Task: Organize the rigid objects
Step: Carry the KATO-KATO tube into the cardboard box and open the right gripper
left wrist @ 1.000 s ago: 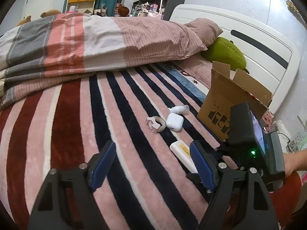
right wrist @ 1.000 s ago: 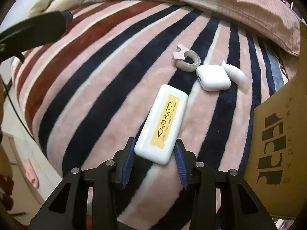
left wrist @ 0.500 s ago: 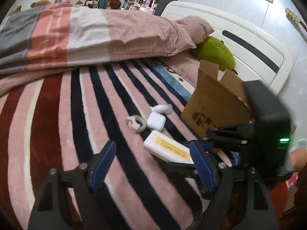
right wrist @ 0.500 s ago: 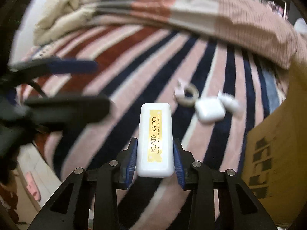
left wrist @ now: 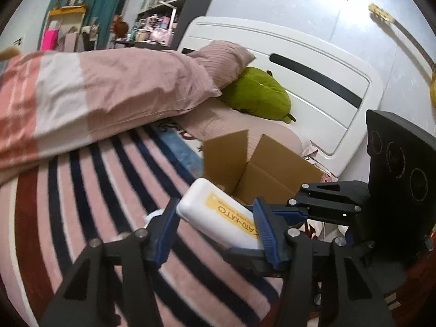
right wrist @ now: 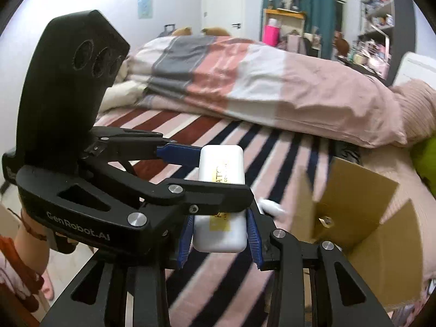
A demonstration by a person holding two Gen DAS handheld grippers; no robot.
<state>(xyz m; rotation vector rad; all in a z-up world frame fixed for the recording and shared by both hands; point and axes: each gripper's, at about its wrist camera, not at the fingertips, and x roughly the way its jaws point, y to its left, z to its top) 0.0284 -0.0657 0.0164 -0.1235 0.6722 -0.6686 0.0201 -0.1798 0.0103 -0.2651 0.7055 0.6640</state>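
Note:
A white case with a yellow KATO-KATO label (right wrist: 218, 234) hangs above the striped blanket (left wrist: 81, 204). My right gripper (right wrist: 218, 218) is shut on its near end. My left gripper (left wrist: 215, 201) comes in from the side and its jaws are closing. The case's (left wrist: 218, 215) far end lies slantwise between them; one blue pad (left wrist: 167, 226) is at the case's corner and the other finger crosses over its label. An open cardboard box (left wrist: 272, 174) stands just beyond. A small white item (right wrist: 269, 205) lies on the blanket beside the box (right wrist: 354, 212); the other small items are hidden.
A folded pink, white and grey quilt (left wrist: 95, 95) is heaped across the far side of the bed. A green plush (left wrist: 259, 95) and a pillow lie against the white headboard (left wrist: 313, 81). Shelves and a teal curtain stand behind. A person's arm shows at the lower left of the right wrist view.
The right gripper lifted the case off the blanket and tilted up. The left gripper moved in toward it and its jaws narrowed around the case's far end.

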